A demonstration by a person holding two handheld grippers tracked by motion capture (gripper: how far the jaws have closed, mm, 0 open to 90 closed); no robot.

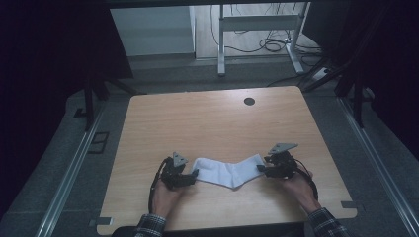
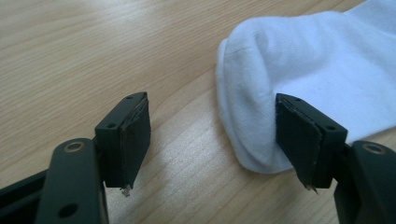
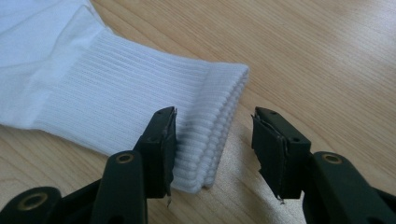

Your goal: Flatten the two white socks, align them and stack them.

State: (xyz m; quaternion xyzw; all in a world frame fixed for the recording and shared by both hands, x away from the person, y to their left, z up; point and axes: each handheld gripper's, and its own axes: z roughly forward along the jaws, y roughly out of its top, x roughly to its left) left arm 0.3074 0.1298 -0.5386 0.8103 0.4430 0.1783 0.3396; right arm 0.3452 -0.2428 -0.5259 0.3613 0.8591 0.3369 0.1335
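A white sock (image 1: 228,170) lies flat on the wooden table (image 1: 207,123) near its front edge, bent in a shallow V. At the sock's left end my left gripper (image 1: 194,175) is open. In the left gripper view the rounded toe (image 2: 303,60) reaches in beside the right-hand jaw, and bare wood shows across the rest of the left gripper's (image 2: 215,140) gap. At the other end my right gripper (image 1: 261,169) is open too. Seen from the right gripper (image 3: 215,149), the ribbed cuff (image 3: 116,98) has its edge between the jaws, with a gap to the right-hand pad.
A round cable hole (image 1: 249,101) sits near the table's far edge. The person's hands and plaid sleeves come in at the front edge. Beyond the table stand a metal desk frame (image 1: 257,22) and floor cables (image 1: 272,45). Metal rails run along both sides.
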